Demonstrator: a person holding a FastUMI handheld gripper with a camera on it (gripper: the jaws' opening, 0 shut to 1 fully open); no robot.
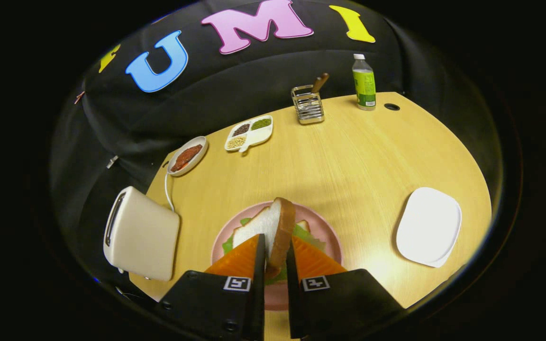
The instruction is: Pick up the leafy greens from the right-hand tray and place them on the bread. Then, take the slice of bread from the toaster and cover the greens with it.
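Low in the centre of the frame, the claw [275,253] is closed on the bread slice [273,227], gripping it upright by its edges over the greens [307,235] on the pink plate [323,227], apparently so it can be laid down as a cover.

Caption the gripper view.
Gripper shut on white bread slice above leafy greens on round pink plate.

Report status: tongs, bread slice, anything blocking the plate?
Tongs shut on bread slice, held on edge. Slice over pink plate, greens already on lower bread. Nothing in the way; toaster off beside the plate.
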